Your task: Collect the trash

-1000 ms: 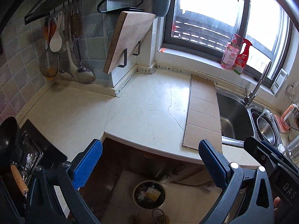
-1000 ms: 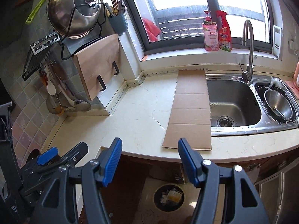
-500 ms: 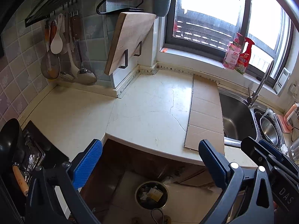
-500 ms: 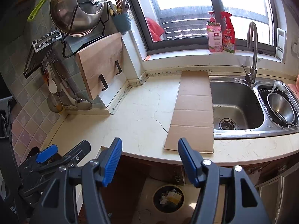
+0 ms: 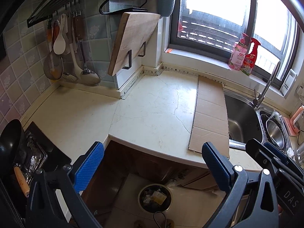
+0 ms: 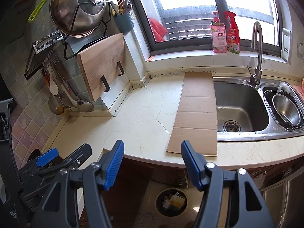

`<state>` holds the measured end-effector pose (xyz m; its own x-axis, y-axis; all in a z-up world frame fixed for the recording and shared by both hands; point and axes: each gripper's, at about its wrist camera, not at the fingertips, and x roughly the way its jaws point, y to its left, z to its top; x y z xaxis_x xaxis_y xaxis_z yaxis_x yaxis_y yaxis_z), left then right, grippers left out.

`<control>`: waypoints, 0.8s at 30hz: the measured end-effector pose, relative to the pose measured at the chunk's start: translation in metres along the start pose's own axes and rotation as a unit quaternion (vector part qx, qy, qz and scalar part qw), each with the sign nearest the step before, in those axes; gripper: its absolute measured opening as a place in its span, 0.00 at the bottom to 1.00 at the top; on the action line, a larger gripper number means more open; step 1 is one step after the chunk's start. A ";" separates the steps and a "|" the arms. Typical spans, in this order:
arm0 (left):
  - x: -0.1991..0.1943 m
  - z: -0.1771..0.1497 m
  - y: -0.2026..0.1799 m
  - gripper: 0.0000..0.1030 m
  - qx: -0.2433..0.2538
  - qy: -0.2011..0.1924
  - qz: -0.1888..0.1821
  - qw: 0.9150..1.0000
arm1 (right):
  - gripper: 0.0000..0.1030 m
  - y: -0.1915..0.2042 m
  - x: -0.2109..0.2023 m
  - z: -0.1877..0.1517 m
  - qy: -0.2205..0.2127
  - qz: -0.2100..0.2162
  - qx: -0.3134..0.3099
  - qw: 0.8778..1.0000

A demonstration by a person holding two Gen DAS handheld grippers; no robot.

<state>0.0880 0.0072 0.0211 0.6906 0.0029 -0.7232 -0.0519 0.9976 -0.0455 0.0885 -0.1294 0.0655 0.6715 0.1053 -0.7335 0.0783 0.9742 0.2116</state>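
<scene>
A round trash bin (image 5: 154, 197) with scraps of paper in it stands on the floor below the counter's front edge; it also shows in the right wrist view (image 6: 171, 200). A long flat strip of brown cardboard (image 5: 210, 115) lies on the cream counter next to the sink, also seen in the right wrist view (image 6: 196, 112). My left gripper (image 5: 152, 160) is open and empty, held above the counter's front edge. My right gripper (image 6: 152, 158) is open and empty, to the right of the left one, also in front of the counter.
A steel sink (image 6: 239, 106) with a tap (image 6: 256, 53) is at the right, a bowl (image 6: 286, 108) in its side basin. A wooden board (image 5: 133, 39) and utensils (image 5: 62, 57) hang on the left wall. A stove with a black pan (image 5: 11, 144) is at far left. Two bottles (image 6: 225, 33) stand on the sill.
Both grippers have risen and drawn back slightly, so the counter sits a little lower in view. Both stay open and empty.
</scene>
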 end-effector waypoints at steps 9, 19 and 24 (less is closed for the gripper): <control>-0.003 -0.003 0.000 0.99 -0.002 0.000 0.006 1.000 | 0.61 0.001 -0.001 -0.001 -0.001 0.001 0.000 1.000; -0.003 -0.004 0.000 0.99 -0.003 0.005 0.010 1.000 | 0.61 0.005 0.000 -0.002 0.001 0.002 0.000 1.000; -0.003 -0.004 0.000 0.99 -0.003 0.006 0.011 1.000 | 0.61 0.004 0.000 -0.002 0.002 0.003 0.001 1.000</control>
<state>0.0831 0.0069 0.0199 0.6812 0.0238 -0.7317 -0.0718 0.9968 -0.0344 0.0871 -0.1255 0.0650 0.6688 0.1111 -0.7351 0.0765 0.9733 0.2166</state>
